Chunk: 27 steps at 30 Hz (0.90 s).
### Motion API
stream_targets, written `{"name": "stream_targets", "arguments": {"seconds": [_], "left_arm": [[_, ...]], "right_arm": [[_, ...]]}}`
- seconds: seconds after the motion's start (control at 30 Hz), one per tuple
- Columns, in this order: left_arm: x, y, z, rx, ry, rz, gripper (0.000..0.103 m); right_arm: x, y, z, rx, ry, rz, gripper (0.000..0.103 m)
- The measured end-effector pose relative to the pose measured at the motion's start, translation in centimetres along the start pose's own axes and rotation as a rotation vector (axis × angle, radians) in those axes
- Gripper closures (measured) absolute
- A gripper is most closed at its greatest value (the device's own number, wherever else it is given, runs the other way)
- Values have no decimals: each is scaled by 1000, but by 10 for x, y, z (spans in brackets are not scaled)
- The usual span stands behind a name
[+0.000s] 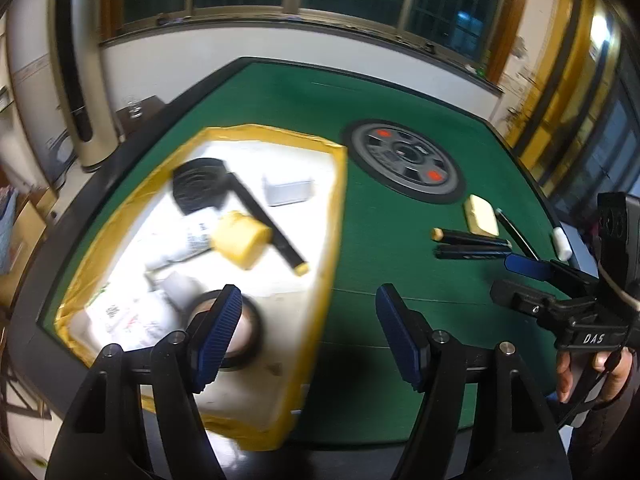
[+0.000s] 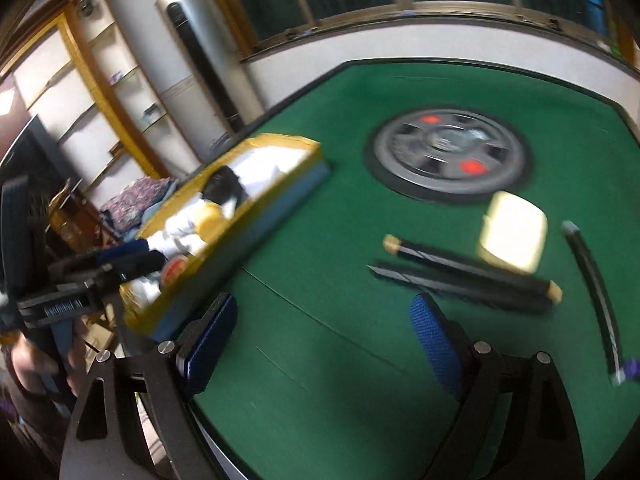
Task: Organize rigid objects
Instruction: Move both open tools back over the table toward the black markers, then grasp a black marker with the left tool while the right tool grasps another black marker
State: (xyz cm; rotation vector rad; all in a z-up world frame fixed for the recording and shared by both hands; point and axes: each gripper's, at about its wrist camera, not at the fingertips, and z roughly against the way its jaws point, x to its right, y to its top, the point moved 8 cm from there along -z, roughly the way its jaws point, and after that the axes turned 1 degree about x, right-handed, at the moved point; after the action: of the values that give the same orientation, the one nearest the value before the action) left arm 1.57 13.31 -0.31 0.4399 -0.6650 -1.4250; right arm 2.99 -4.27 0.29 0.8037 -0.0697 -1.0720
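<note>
Pens lie touching at my right gripper's one o'clock; its wide, empty jaws could nip both. My left gripper, also wide and empty, hangs over the crowded box.

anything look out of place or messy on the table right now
Yes. Several items lie loose on the green table outside the yellow-edged box: a pale yellow block, two dark sticks and a thin dark rod. Inside the box, things lie jumbled at mixed angles.

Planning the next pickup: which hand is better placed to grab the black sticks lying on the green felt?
Probably the right. The right gripper is open and empty, with the black sticks just ahead, while the left gripper hangs by the yellow-edged box.
</note>
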Motion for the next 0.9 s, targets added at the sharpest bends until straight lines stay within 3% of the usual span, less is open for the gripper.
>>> {"name": "stream_targets", "arguments": {"seconds": [0.43,0.67,0.9], "left_arm": [[135,8,-55,-80,-164,-243,34],[162,19,-100,-99,-160,-352,34],[183,10,-117,-196,-288,-376,34]], "right_arm": [[78,-43,53,78,-100,-160,14],[93,-52,68,105,-109,-204,14],[108,-60,79,112,-128,-236,14]]}}
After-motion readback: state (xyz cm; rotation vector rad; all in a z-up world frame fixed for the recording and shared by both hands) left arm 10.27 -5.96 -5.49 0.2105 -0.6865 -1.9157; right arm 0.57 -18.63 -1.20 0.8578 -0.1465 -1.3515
